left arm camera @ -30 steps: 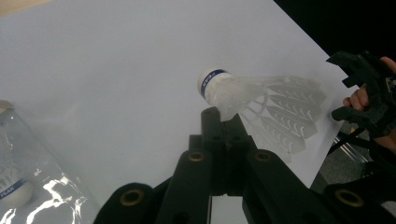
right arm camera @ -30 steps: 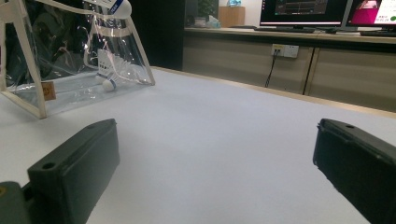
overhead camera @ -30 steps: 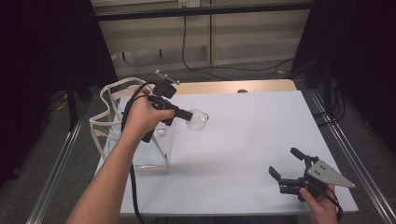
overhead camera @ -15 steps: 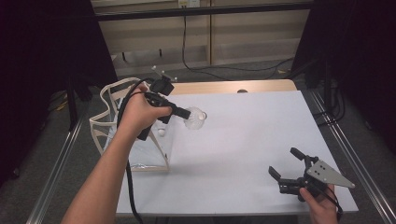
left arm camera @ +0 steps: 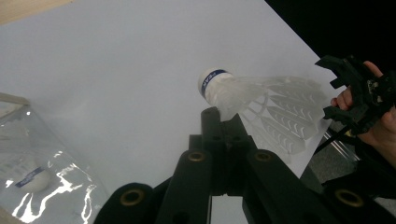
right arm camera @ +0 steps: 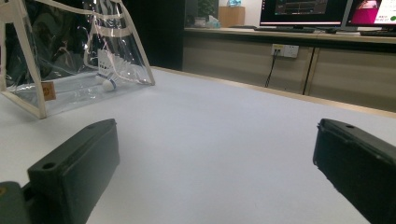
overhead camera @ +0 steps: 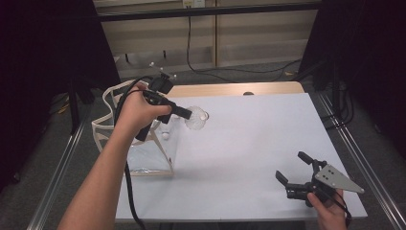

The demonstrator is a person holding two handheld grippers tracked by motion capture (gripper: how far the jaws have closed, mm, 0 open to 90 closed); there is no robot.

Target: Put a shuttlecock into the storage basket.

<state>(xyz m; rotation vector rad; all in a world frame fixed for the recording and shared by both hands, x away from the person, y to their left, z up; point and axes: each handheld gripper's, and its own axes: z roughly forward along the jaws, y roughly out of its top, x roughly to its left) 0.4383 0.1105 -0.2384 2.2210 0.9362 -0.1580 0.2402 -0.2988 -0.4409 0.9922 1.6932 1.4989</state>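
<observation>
Jaws of left gripper [left arm camera: 223, 122] clamped on shuttlecock [left arm camera: 261, 105]

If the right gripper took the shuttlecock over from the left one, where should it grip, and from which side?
Probably the rounded cork head with the blue band: it is firm and juts free beyond the left gripper, which pinches the shuttlecock at its feather skirt. Come in from the cork end; the open right gripper has room.
</observation>
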